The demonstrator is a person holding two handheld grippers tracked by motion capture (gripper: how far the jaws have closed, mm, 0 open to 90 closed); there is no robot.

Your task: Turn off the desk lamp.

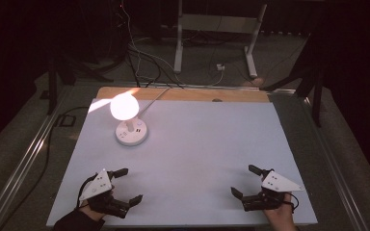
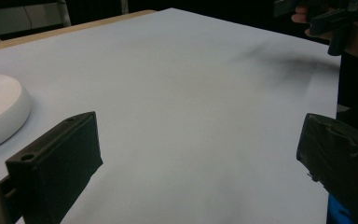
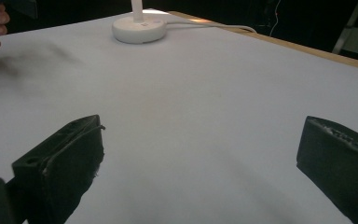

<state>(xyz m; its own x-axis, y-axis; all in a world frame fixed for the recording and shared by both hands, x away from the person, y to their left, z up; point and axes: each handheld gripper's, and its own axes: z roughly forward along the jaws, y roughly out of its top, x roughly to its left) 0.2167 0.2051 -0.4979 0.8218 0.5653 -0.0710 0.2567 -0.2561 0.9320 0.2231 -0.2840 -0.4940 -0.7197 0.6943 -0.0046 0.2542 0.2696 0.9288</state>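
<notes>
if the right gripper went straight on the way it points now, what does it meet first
Probably nothing on the table: the right gripper, jaws open, faces bare white surface. The lamp base sits far off, left of its line, though depth is hard to judge.

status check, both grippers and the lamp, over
Left hand-held gripper open, empty, near table edge. Right hand-held gripper open, empty, opposite side. Lamp lit, upright at far left of the white table, untouched. Nothing between grippers and lamp.
</notes>
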